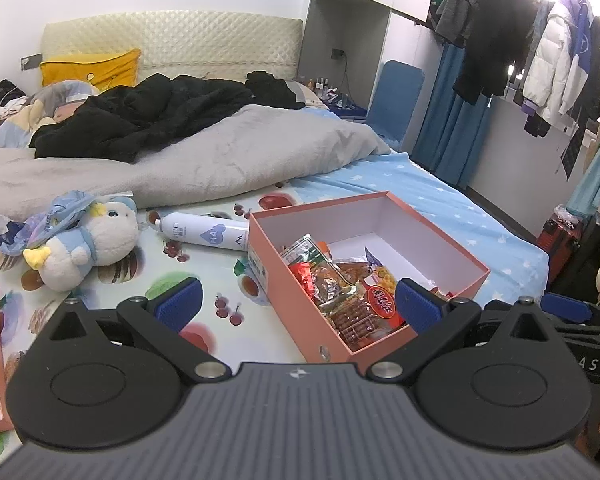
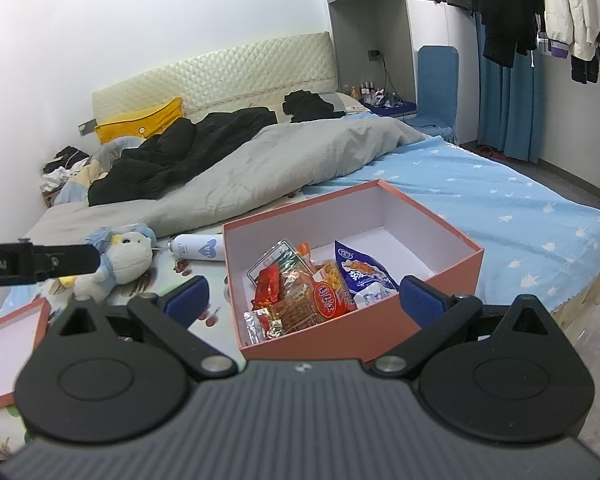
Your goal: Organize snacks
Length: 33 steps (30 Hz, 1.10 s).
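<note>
Snack packets (image 2: 300, 288) fill the near end of the orange box (image 2: 440, 268) at frame centre, on the bed (image 2: 520, 208). Left claw (image 1: 298, 304) and right claw (image 2: 302, 300) both hover spread, empty.

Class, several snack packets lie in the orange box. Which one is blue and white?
The blue-and-white snack bag, at the right end of the pile in the orange box; the other packets are red, orange or clear.

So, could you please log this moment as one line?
left gripper: open, empty | right gripper: open, empty | snack packets: inside orange box | lid: off, left of box
</note>
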Each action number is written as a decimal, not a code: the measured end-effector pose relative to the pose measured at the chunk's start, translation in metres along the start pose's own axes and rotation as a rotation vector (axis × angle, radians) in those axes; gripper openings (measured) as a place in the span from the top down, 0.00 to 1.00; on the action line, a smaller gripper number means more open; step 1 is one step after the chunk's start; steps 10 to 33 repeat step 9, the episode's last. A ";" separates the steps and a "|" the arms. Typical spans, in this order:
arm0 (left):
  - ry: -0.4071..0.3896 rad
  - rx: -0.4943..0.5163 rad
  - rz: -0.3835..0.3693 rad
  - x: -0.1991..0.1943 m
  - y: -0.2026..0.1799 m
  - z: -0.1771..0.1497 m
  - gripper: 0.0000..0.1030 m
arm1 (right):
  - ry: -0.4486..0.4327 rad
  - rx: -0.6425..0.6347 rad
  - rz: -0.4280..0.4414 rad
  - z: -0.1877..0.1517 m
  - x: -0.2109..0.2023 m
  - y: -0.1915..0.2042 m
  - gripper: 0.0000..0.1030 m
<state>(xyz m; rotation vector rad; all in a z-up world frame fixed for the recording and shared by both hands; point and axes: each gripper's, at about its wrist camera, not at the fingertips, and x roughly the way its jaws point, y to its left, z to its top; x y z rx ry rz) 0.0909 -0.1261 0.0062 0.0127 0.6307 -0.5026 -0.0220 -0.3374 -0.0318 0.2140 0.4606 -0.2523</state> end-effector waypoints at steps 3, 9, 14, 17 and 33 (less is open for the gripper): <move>-0.003 -0.007 -0.004 0.000 0.001 -0.001 0.00 | 0.000 -0.001 -0.001 0.000 0.000 0.000 0.00; 0.003 -0.007 -0.001 0.002 -0.001 -0.006 0.00 | 0.006 -0.003 0.003 -0.002 0.000 0.000 0.00; 0.003 -0.007 -0.001 0.002 -0.001 -0.006 0.00 | 0.006 -0.003 0.003 -0.002 0.000 0.000 0.00; 0.003 -0.007 -0.001 0.002 -0.001 -0.006 0.00 | 0.006 -0.003 0.003 -0.002 0.000 0.000 0.00; 0.003 -0.007 -0.001 0.002 -0.001 -0.006 0.00 | 0.006 -0.003 0.003 -0.002 0.000 0.000 0.00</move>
